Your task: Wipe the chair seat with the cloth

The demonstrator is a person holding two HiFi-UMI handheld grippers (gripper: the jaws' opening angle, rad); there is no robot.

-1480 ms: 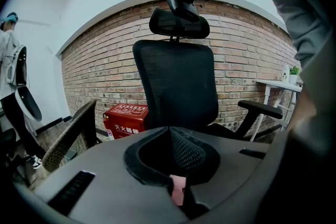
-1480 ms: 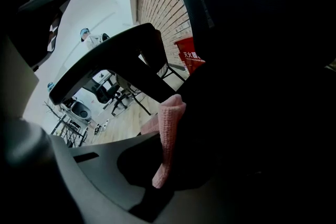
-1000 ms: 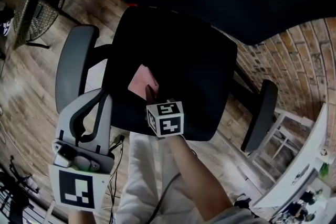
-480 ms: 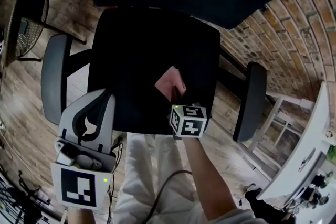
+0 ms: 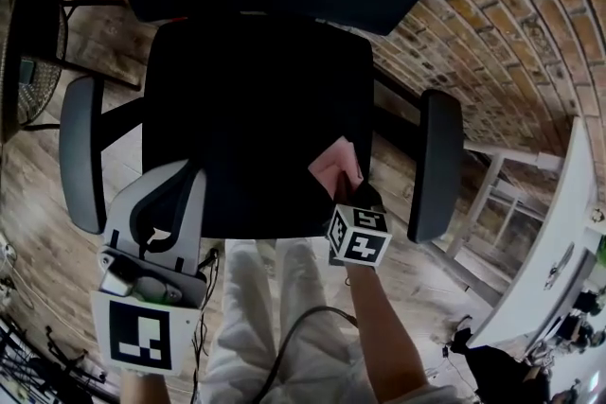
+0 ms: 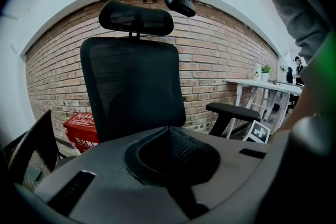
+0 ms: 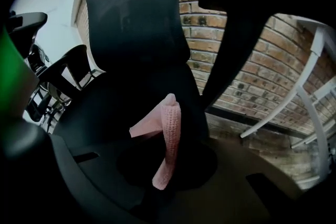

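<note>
The black office chair seat (image 5: 246, 99) fills the middle of the head view. A pink knitted cloth (image 5: 339, 166) lies on the seat's front right corner, one end pinched in my right gripper (image 5: 348, 189), which is shut on it. In the right gripper view the cloth (image 7: 170, 128) rises from between the jaws of the right gripper (image 7: 167, 168) and folds onto the seat (image 7: 115, 107). My left gripper (image 5: 192, 171) hangs at the seat's front left edge, shut, with nothing in it. The left gripper (image 6: 169, 136) faces the chair's backrest (image 6: 131, 86).
Grey armrests flank the seat, a left armrest (image 5: 80, 151) and a right armrest (image 5: 434, 161). A red box (image 6: 81, 126) stands by the brick wall (image 6: 220, 60). A white table frame (image 5: 559, 222) is at the right, a dark wire chair (image 5: 24, 33) at the left. The floor is wood planks.
My right gripper has dragged the pink cloth rightward across the seat to its front right corner. The left gripper has stayed at the front left edge.
</note>
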